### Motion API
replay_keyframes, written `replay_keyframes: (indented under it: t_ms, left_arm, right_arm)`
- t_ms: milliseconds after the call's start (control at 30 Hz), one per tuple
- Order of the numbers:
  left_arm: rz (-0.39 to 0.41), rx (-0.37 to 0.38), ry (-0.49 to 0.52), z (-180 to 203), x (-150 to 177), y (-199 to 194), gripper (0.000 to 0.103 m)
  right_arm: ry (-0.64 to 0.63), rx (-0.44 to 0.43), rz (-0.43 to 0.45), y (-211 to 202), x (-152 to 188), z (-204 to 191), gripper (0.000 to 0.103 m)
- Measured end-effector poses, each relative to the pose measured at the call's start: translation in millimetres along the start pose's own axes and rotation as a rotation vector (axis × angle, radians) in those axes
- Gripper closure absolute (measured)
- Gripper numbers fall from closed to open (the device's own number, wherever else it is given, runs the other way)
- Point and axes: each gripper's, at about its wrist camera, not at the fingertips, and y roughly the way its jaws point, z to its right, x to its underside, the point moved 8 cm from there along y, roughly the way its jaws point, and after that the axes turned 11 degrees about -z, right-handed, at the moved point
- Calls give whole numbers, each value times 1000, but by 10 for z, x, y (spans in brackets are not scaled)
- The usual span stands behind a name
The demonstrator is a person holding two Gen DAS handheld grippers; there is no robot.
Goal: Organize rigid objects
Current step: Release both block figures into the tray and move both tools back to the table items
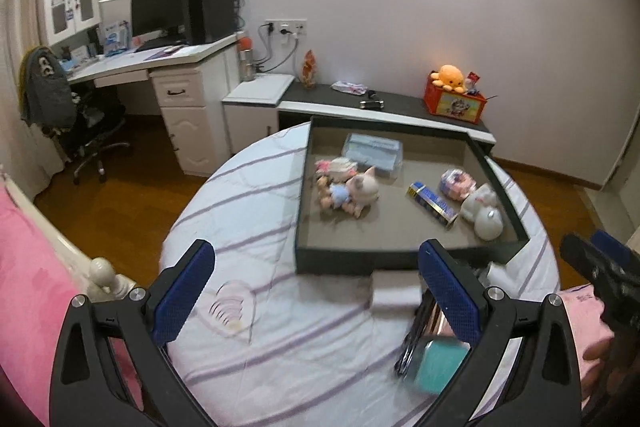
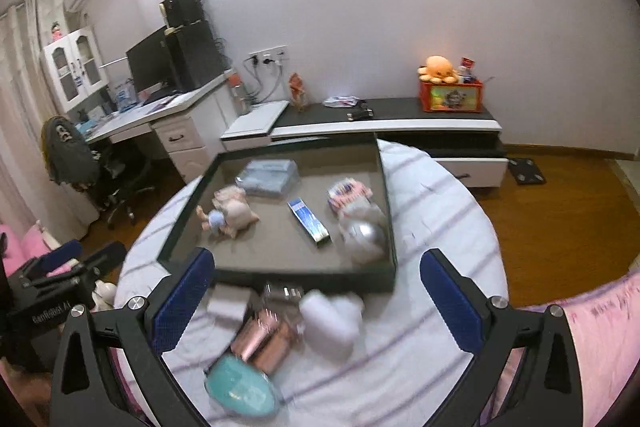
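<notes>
Inside the dark tray [image 2: 390, 211] on the bed, the blue box [image 2: 310, 221] lies flat, its long axis slanting toward the tray's near right corner. Both the left gripper [image 1: 316, 295] and right gripper [image 2: 316, 301] gape wide, empty.

My gripper pads [image 2: 182, 301]: blue, dotted, on black frames
Tray [image 2: 280, 273]: dark rim, grey-brown floor
Bedspread [image 1: 280, 339]: white, thin purple stripes
Long box [image 2: 310, 219]: blue
Oval case [image 2: 240, 387]: teal
Octopus plush [image 2: 437, 67]: orange
</notes>
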Motion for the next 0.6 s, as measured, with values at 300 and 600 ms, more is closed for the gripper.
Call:
replay_keyframes:
  t_ms: [300, 600]
  left_arm:
    - [-58, -2, 6, -34, 575, 21, 0]
    - [-116, 0, 27, 51, 839, 137, 0]
  right_arm:
    - [-11, 106, -34, -59, 652, 83, 0]
    - [20, 109, -66, -31, 818, 207, 0]
